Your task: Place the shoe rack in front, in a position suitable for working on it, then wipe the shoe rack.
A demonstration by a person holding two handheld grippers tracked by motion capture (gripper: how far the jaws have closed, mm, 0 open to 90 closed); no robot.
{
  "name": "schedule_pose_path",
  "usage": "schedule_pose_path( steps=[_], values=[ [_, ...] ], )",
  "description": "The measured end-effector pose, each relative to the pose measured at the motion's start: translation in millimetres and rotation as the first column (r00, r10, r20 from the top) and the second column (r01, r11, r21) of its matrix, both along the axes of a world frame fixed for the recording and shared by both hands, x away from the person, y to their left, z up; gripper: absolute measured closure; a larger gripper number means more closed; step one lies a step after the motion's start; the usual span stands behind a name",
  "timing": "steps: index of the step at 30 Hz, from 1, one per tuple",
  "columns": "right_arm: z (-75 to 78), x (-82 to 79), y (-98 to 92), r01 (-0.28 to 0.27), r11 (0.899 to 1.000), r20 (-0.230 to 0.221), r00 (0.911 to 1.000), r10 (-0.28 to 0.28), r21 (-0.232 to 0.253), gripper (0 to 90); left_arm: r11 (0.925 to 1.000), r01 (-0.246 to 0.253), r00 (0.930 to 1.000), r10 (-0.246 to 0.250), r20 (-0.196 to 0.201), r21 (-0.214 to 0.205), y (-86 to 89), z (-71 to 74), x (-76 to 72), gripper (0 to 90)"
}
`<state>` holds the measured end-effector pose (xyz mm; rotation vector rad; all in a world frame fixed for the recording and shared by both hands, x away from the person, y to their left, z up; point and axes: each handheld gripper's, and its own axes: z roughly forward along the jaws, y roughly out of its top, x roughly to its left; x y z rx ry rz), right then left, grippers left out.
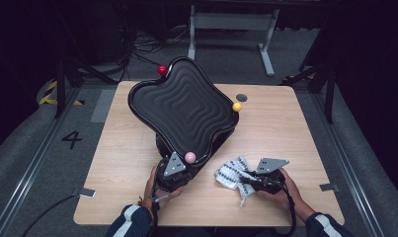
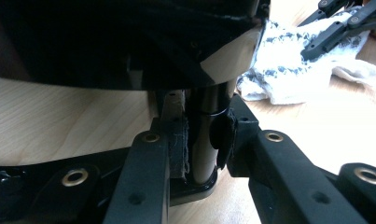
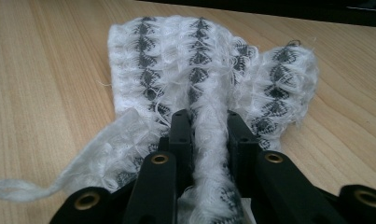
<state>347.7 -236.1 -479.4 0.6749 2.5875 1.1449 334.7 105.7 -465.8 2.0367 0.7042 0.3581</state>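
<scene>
A black, wavy-edged tray (image 1: 186, 106) with ridged rings stands tilted on a black stand on the wooden table (image 1: 122, 153). Coloured balls sit at its corners: red (image 1: 162, 70), yellow (image 1: 237, 106) and pink (image 1: 190, 157). My left gripper (image 1: 174, 170) is under the tray's near corner. In the left gripper view the left gripper (image 2: 205, 135) is shut on a glossy black upright post (image 2: 204, 116) of the stand. A white cloth (image 1: 233, 173) with grey pattern lies crumpled at the right. My right gripper (image 1: 248, 181) pinches a raised fold of the cloth (image 3: 209, 70) between its pads (image 3: 182, 135).
A small dark disc (image 1: 241, 98) sits in the tabletop beyond the tray. A white metal frame (image 1: 231, 22) and cables stand on the floor behind the table. Bare wood lies at the table's left and far right (image 1: 285, 128).
</scene>
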Motion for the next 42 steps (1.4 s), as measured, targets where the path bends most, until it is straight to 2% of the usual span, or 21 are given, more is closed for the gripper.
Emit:
schedule_pose_path(
  steps=[3, 8, 12, 14, 16, 19, 22, 27, 32, 34, 38, 42],
  values=[
    [0.6, -1.9, 0.6, 0.006, 1.0, 0.009, 0.9999, -0.005, -0.009, 78.8, 0.9996, 0.024, 0.9997, -0.024, -0.003, 0.017, 5.1, 1.7, -3.3, 74.2],
    [1.2, -3.8, 2.2, 0.017, 1.0, 0.038, 0.9992, -0.016, -0.018, 79.8, 0.9989, 0.036, 0.9993, -0.036, -0.009, 0.029, 10.2, 3.1, -9.6, 74.1],
    [5.2, -5.9, 4.7, 0.021, 1.0, 0.07, 0.9973, -0.021, -0.001, 80.1, 0.998, 0.052, 0.9986, -0.051, -0.009, 0.038, 15.6, 4.2, -15.3, 74.0],
    [9.2, -7.2, 7.1, 0.016, 1.0, 0.088, 0.996, -0.018, 0.016, 80.1, 0.9975, 0.059, 0.998, -0.059, -0.022, 0.039, 19.6, 4.5, -17.0, 73.9],
    [11.4, -7.6, 8.8, 0.01, 1.0, 0.101, 0.9948, -0.013, 0.025, 80.2, 0.9975, 0.057, 0.9983, -0.056, -0.013, 0.042, 21.0, 4.6, -17.7, 73.9],
    [19.0, -7.9, 17.8, 0.003, 0.999, 0.137, 0.9906, -0.01, 0.054, 80.2, 0.9973, 0.055, 0.9984, -0.054, -0.015, 0.048, 22.1, 5.1, -18.7, 74.0],
    [22.3, -6.0, 29.7, -0.011, 0.998, 0.148, 0.989, 0.001, 0.068, 80.2, 0.9969, 0.055, 0.9984, -0.055, -0.013, 0.055, 21.5, 5.3, -18.6, 73.8],
    [24.3, -1.1, 54.5, -0.043, 0.997, 0.178, 0.9836, 0.031, 0.061, 80.2, 0.997, 0.06, 0.9982, -0.059, -0.008, 0.05, 21.5, 4.4, -18.4, 73.8],
    [19.6, 4.4, 78.4, -0.056, 0.997, 0.203, 0.9781, 0.045, 0.049, 80.2, 0.9966, 0.062, 0.998, -0.062, -0.009, 0.054, 21.9, 4.9, -18.3, 73.8],
    [16.5, 4.8, 85.9, -0.062, 0.997, 0.21, 0.9764, 0.051, 0.044, 80.2, 0.9981, 0.049, 0.9987, -0.048, -0.016, 0.038, 21.6, 4.0, -19.8, 73.7],
    [13.2, 4.8, 99.0, -0.076, 0.996, 0.227, 0.9717, 0.064, 0.046, 80.2, 0.9979, 0.049, 0.9987, -0.048, -0.019, 0.041, 21.7, 4.4, -21.4, 73.9],
    [9.6, 4.8, 112.5, -0.099, 0.994, 0.221, 0.9716, 0.085, 0.051, 80.1, 0.998, 0.049, 0.9985, -0.048, -0.025, 0.041, 21.3, 4.2, -21.7, 73.8]
  ],
)
